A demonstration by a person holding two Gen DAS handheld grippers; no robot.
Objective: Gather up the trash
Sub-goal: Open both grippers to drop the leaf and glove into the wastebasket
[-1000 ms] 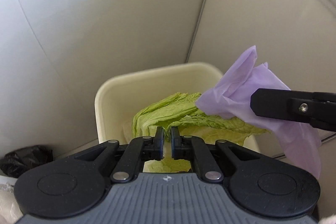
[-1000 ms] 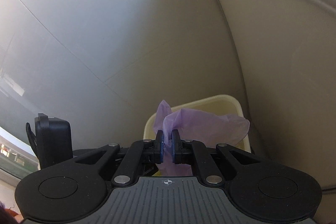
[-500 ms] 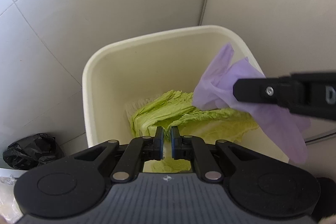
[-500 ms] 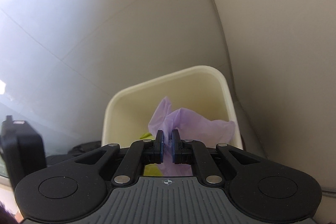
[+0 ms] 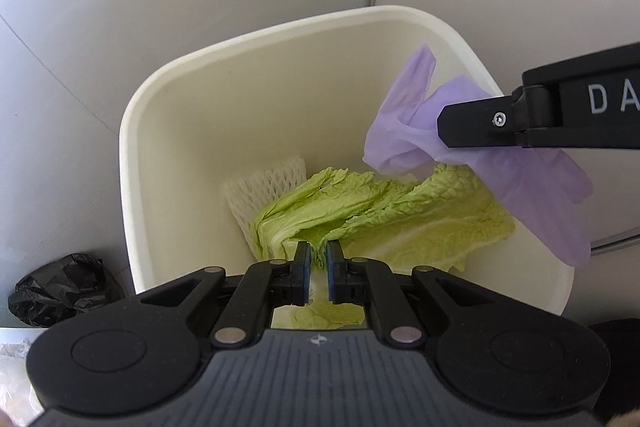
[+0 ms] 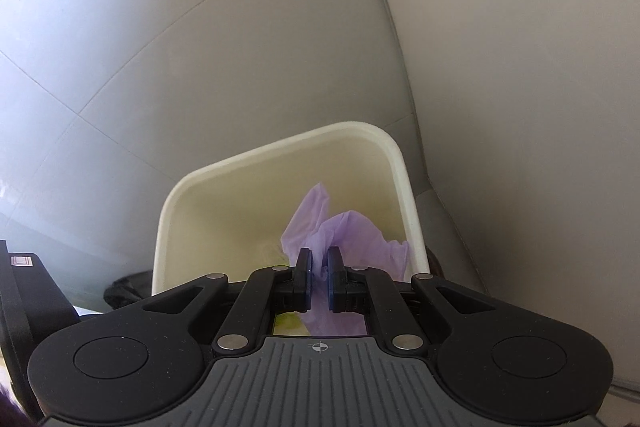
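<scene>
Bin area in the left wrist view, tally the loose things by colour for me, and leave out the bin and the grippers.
Green: 1, the cabbage leaf held over the bin
Purple: 1, the glove
White: 1, the foam net down in the bin
Black: 1, the crumpled bag on the floor beside the bin
Total: 4

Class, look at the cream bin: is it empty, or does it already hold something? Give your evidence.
Not empty. A white foam net lies at the bottom of the cream bin, partly under the cabbage leaf.
</scene>
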